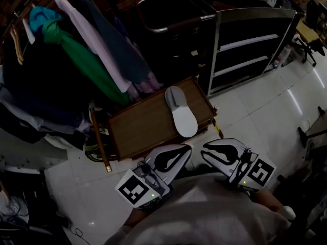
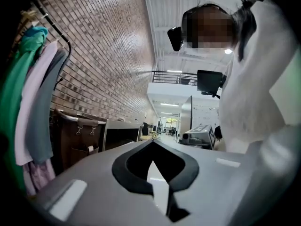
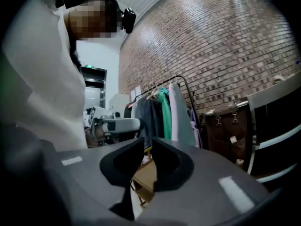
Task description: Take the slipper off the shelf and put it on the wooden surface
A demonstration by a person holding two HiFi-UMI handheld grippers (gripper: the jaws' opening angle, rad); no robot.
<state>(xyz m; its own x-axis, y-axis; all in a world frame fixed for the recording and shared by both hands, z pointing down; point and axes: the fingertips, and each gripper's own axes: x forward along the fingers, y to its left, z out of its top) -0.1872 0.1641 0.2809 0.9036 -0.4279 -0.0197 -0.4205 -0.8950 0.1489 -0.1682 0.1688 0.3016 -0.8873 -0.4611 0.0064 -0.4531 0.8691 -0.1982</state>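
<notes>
Seemingly done already: finds the slipper (image 1: 181,111) lying flat on the wooden tabletop (image 1: 143,129), dead ahead at 12 o'clock and well apart from the shelf (image 1: 245,45) at 2 o'clock. Shows the left gripper (image 1: 179,152) clenched on nothing and the right gripper (image 1: 209,148) slightly parted, empty, both held low at 6 o'clock. Leaves no step but standing clear.
</notes>
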